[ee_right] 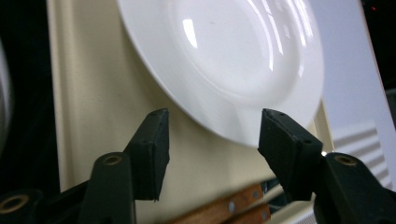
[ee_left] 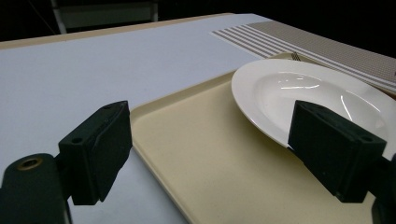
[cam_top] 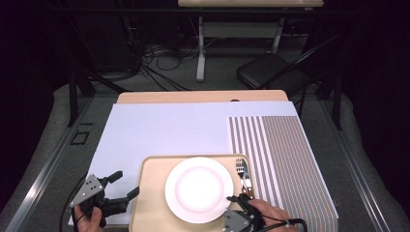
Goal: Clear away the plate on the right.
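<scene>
A white plate [cam_top: 199, 189] rests on a beige tray [cam_top: 150, 193] at the near edge of the table. Along the tray's right side lie a fork and a knife [cam_top: 243, 174] with wooden handles [ee_right: 224, 210]. My left gripper [cam_top: 126, 183] is open at the tray's left edge; in the left gripper view the tray's rim [ee_left: 154, 116] runs between its jaws [ee_left: 215, 149], with the plate [ee_left: 299, 93] beyond. My right gripper [cam_top: 240, 197] is open at the plate's near right rim. The plate's edge [ee_right: 224, 74] sits just ahead of its jaws [ee_right: 217, 149].
A white sheet [cam_top: 164, 130] covers the table, with a striped mat [cam_top: 280, 154] on its right half. A folding chair [cam_top: 270, 72] and a second table's legs [cam_top: 200, 48] stand on the floor beyond the far edge.
</scene>
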A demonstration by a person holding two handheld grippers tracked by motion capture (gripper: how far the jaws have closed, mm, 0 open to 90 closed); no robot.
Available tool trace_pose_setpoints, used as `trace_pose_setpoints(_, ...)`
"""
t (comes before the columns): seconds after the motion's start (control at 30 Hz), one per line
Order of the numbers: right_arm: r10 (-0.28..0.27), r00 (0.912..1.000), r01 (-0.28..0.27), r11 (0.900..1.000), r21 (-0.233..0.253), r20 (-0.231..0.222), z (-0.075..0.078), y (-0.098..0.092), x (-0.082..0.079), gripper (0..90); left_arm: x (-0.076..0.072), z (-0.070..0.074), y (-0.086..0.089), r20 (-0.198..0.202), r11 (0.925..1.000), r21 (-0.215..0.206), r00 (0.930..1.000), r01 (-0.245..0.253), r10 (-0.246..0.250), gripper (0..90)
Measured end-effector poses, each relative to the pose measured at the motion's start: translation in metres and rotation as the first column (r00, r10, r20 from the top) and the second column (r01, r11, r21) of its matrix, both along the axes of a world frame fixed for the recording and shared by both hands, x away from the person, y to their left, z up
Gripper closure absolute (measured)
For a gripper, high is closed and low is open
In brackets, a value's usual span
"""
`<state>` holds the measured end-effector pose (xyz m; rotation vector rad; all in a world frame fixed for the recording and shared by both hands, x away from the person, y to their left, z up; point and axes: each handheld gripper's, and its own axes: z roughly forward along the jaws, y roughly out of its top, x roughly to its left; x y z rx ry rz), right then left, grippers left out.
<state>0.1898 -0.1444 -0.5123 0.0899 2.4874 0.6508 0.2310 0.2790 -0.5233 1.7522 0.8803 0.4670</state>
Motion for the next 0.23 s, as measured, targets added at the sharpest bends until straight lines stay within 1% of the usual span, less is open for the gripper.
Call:
trace_pose_setpoints(0.03,-0.022,0.9997,0.022,0.999,0.037,0.004,0.002,-0.008,0.001,38.4,0.0,0.0,0.0,0.0,1.0,0.002,1.0,-0.001,0.001,14.0)
trace_pose_setpoints(0.07,-0.051,0.9987,0.051,0.996,0.078,-0.002,0.003,-0.016,0.001,36.8,0.0,0.0,0.0,0.0,1.0,0.002,1.0,-0.002,0.002,14.0)
trace_pose_setpoints(0.1,-0.071,0.9974,0.072,0.991,0.115,-0.011,0.004,-0.024,0.002,34.9,0.0,0.0,0.0,0.001,1.0,0.002,1.0,-0.002,0.002,14.0)
trace_pose_setpoints(0.13,-0.099,0.995,0.099,0.984,0.149,-0.01,0.005,-0.032,0.001,33.7,0.0,0.0,0.0,0.0,1.0,0.002,1.0,-0.003,0.003,14.0)
trace_pose_setpoints(0.17,-0.126,0.992,0.126,0.974,0.189,-0.012,0.006,-0.039,0.001,33.1,0.0,0.0,0.0,0.0,1.0,0.001,1.0,-0.005,0.005,14.0)
trace_pose_setpoints(0.2,-0.16,0.9871,0.157,0.962,0.224,-0.007,0.007,-0.046,-0.001,31.3,0.0,0.0,0.0,-0.002,1.0,0.001,1.0,-0.005,0.005,14.0)
trace_pose_setpoints(0.23,-0.187,0.9823,0.183,0.948,0.26,-0.01,0.008,-0.053,-0.001,29.3,0.001,0.0,0.0,-0.002,1.0,0.001,1.0,-0.004,0.004,14.0)
